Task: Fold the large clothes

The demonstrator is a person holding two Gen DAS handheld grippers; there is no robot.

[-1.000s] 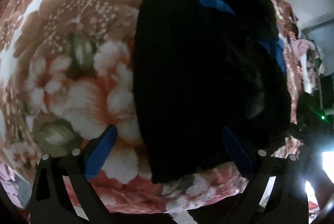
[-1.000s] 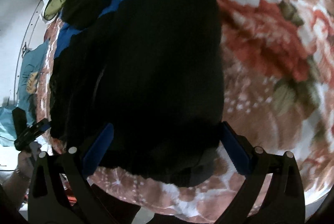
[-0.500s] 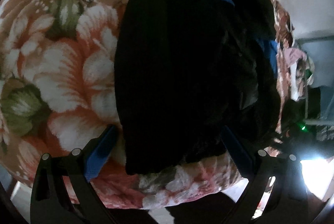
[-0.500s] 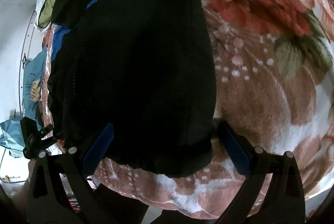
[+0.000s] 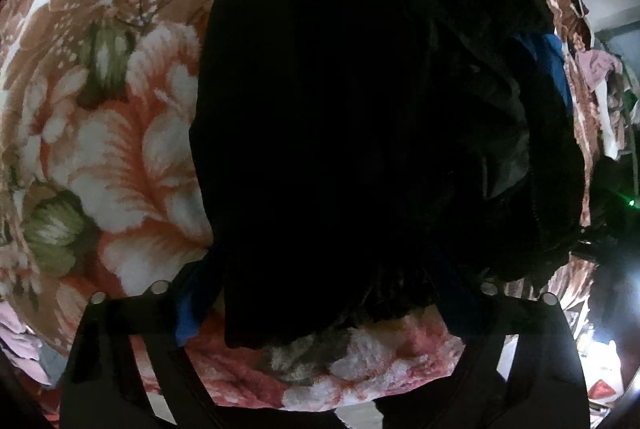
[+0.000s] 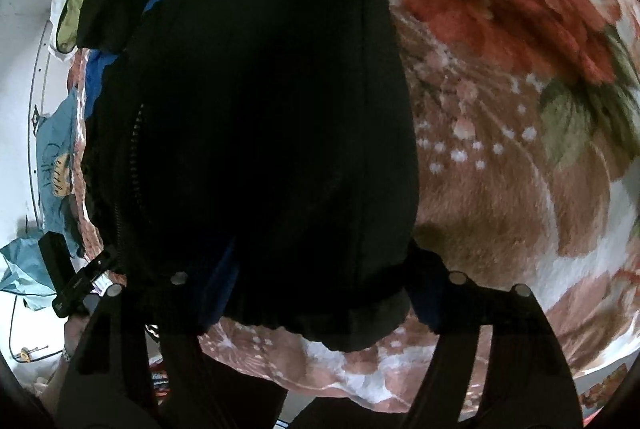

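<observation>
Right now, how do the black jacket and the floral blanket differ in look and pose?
The black jacket is plain, dark, with blue panels; the floral blanket is patterned in rust, white and green. The jacket lies bunched on top; the blanket is spread flat beneath. The jacket has a zipper; the blanket shows none. Both are soft fabric.

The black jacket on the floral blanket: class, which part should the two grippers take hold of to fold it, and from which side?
Grip the gathered bottom hem of the black jacket, one corner each, coming down from the near blanket edge. The left gripper and right gripper already straddle those corners, jaws closing. The hem is the straight near edge, so it should lift evenly.
</observation>
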